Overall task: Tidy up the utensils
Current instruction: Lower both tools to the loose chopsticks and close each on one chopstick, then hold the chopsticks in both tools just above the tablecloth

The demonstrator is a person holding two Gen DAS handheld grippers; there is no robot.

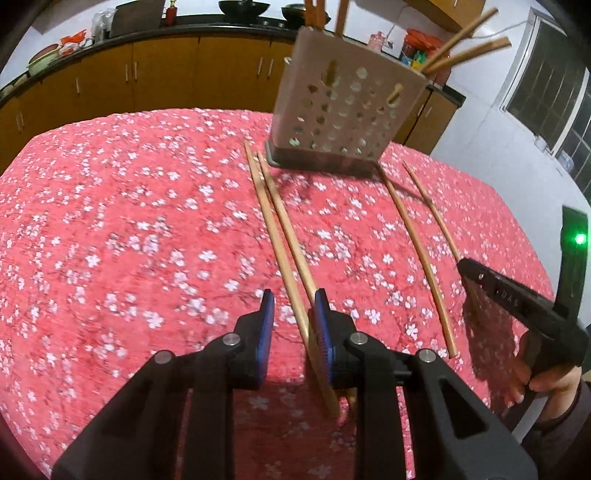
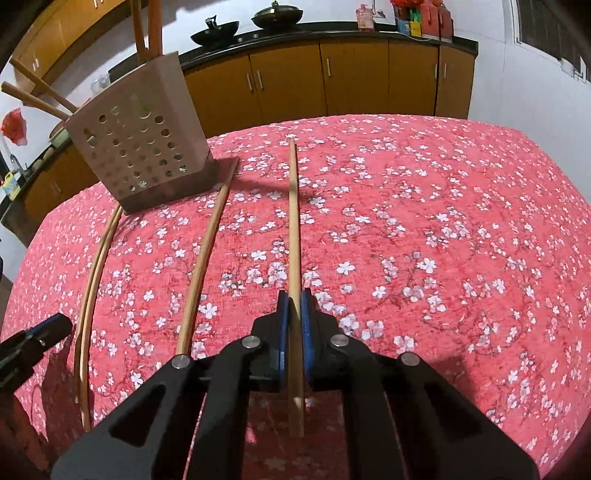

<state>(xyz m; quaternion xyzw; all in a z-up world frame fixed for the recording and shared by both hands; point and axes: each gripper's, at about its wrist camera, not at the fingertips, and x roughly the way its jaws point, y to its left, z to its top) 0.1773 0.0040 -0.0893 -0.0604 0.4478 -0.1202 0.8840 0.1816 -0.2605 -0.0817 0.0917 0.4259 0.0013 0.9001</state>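
A perforated utensil holder (image 1: 332, 107) stands at the table's far side with several chopsticks sticking out of it; it also shows in the right wrist view (image 2: 144, 147). Two chopsticks (image 1: 280, 229) lie side by side, and my left gripper (image 1: 293, 306) is open around their near ends. Two more chopsticks (image 1: 417, 243) lie further right. My right gripper (image 2: 294, 306) is shut on the rightmost chopstick (image 2: 293, 221). Another chopstick (image 2: 203, 266) lies just left of it, and the left pair (image 2: 92, 280) lies beyond. The right gripper's finger (image 1: 491, 284) shows in the left wrist view.
A red floral cloth (image 1: 129, 240) covers the table. Behind it run orange cabinets (image 2: 332, 81) under a dark counter with woks (image 2: 277, 14) and jars. A window (image 1: 554, 92) is at the right.
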